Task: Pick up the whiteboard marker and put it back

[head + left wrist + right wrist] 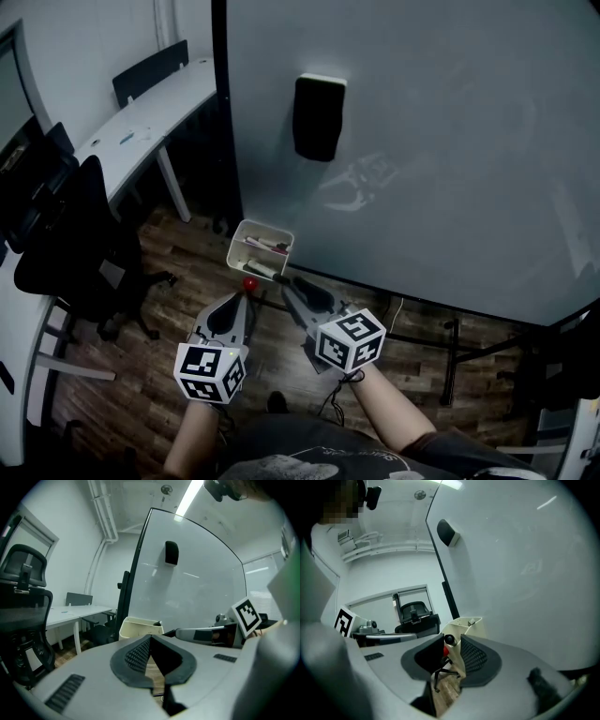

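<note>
A white tray (246, 231) hangs at the whiteboard's (450, 141) lower left edge and holds markers. A dark whiteboard marker (265, 271) lies along the tray's near edge. My right gripper (285, 282) points at it from the right. In the right gripper view the jaws (452, 637) stand apart, with the marker's round black end (448, 640) in the gap, a red bit just below it, and the tray (465, 622) behind. The pads do not press on the marker. My left gripper (246, 296) sits just left of it, below the tray, its fingertips (150, 638) together and empty.
A black eraser (319, 117) sticks to the whiteboard above the tray. A black office chair (84, 246) and a white curved desk (141, 122) stand to the left. The board's black stand legs (450, 356) cross the wooden floor at the right.
</note>
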A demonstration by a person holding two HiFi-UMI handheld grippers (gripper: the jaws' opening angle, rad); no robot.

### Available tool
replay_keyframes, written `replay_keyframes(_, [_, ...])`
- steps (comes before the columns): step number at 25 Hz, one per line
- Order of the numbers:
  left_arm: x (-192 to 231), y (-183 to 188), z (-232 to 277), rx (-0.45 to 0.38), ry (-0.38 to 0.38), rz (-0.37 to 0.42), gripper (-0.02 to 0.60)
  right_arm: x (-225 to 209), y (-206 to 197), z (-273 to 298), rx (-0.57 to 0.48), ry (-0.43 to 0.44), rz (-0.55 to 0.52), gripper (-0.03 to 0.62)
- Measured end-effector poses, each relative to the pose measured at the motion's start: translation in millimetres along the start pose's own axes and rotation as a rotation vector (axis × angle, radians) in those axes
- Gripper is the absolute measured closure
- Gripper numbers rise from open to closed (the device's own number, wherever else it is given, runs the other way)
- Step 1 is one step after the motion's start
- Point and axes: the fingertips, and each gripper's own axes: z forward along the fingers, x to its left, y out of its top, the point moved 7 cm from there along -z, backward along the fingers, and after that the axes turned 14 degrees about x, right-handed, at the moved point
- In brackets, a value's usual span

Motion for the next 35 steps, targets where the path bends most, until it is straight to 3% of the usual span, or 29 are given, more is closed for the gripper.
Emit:
replay_keyframes(20, [22.9,2.7,11.4,0.006,-0.013,-0.005,0.568,4.6,5.4,31.9,0.074,-0.047,-0.098,0.508])
replay_keyframes(35, [-8.5,6.7,-5.7,-0.015,-0.022,0.042,0.568,13.2,32.4,-23.5,-0.083,-0.063,-0.132,0.511])
